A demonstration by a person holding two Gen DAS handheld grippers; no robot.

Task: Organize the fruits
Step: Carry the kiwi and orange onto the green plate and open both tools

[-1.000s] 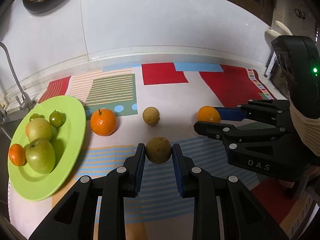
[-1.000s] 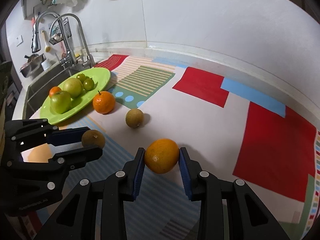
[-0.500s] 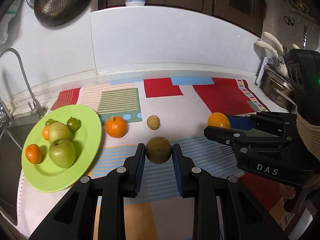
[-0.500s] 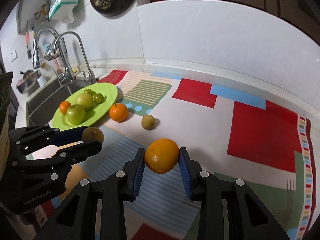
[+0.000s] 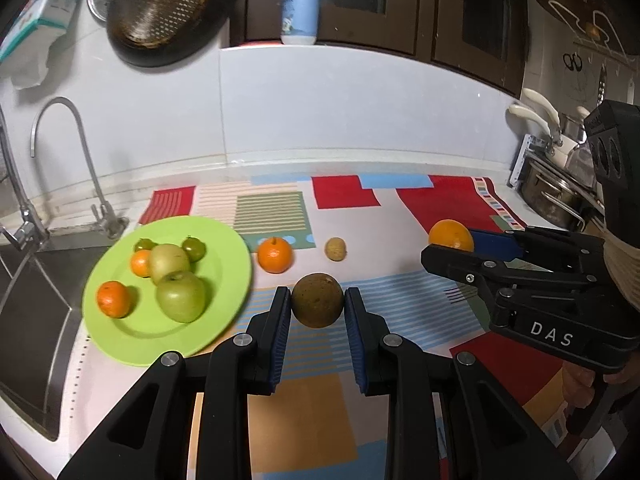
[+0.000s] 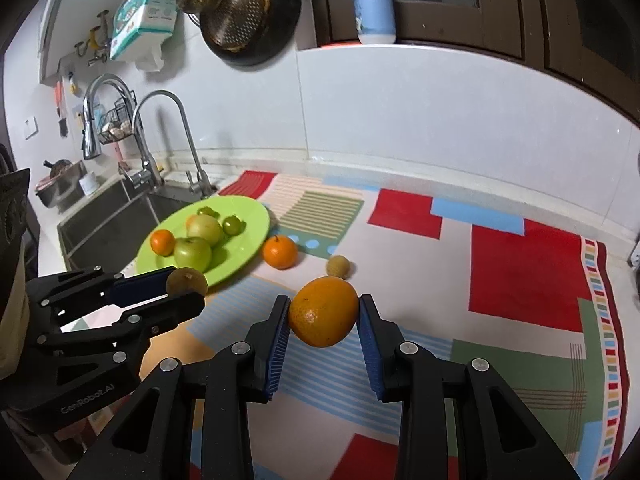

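My left gripper (image 5: 317, 304) is shut on a round brown fruit (image 5: 317, 299), held above the patterned mat. My right gripper (image 6: 323, 312) is shut on a large orange (image 6: 323, 311), also lifted off the mat. In the left wrist view the right gripper (image 5: 452, 240) shows at the right with its orange (image 5: 451, 234). In the right wrist view the left gripper (image 6: 184, 286) shows at the left with the brown fruit (image 6: 187, 280). A green plate (image 5: 224, 256) at the left holds green apples, small oranges and small green fruits. A tangerine (image 5: 274, 255) and a small tan fruit (image 5: 335, 249) lie on the mat.
A sink (image 6: 104, 228) with two taps (image 6: 160, 136) lies left of the plate. A white tiled wall (image 5: 340, 112) backs the counter. Pots (image 5: 552, 196) stand at the far right. A colander (image 6: 244, 8) hangs on the wall, a bottle (image 5: 301, 4) stands on the ledge.
Both grippers have risen and drawn back with their fruits still gripped; the mat, plate and loose fruits look smaller and lower, and more of the wall and cupboards shows.
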